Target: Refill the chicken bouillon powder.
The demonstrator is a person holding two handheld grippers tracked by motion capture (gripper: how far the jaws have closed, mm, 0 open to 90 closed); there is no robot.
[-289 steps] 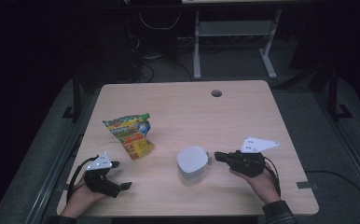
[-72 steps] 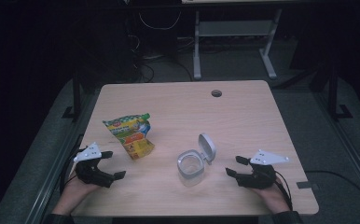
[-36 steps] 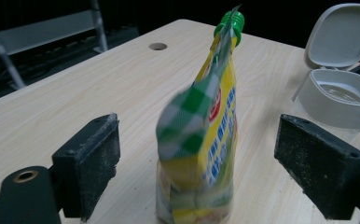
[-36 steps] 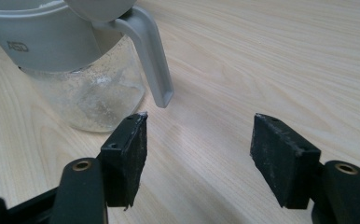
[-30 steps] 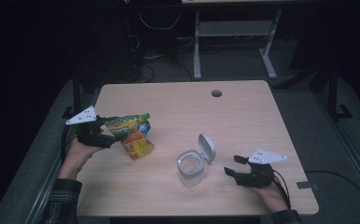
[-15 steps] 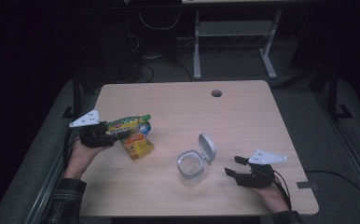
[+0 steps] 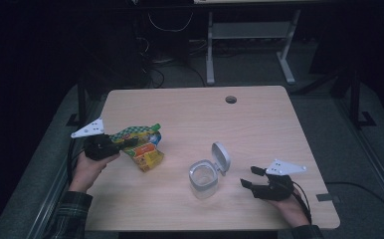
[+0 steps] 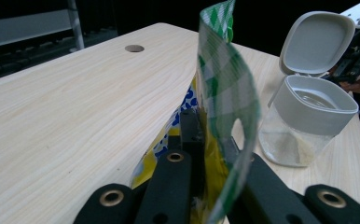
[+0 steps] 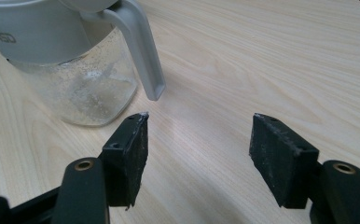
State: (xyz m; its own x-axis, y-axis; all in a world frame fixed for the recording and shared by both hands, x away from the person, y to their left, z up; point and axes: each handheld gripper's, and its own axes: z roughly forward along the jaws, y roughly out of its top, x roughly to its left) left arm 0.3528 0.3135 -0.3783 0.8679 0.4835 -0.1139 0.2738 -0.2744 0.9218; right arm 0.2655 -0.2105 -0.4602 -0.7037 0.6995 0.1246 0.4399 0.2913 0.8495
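Nearest the person on the right, the right tongs rest low on the worktop with their jaws spread and nothing between them; the right gripper view has the jar's grey latch hanging just ahead of the left pad. On the left side the left tongs have just been closing and now pinch the pouch by its flat top strip; in the left gripper view the green checked band stands up between the black jaws, bent into a curve.

The pouch is thin printed film, soft and light, and it probably crumples and sags below the pinch, so the stiffer sealed top edge is the sensible hold. Slick film could slide through the pads if the contents are heavy, and a grip on the belly would only squash what is inside. Its lower end lies on the worktop, left of centre.

Further in, near the middle, stands the jar, clear-walled with a grey collar and its hinged lid tipped up and open. It looks rigid, light and nearly empty, so likely easy to knock over; the collar or the wall below it offers the firmest hold for steadying. Pouch and jar are well apart
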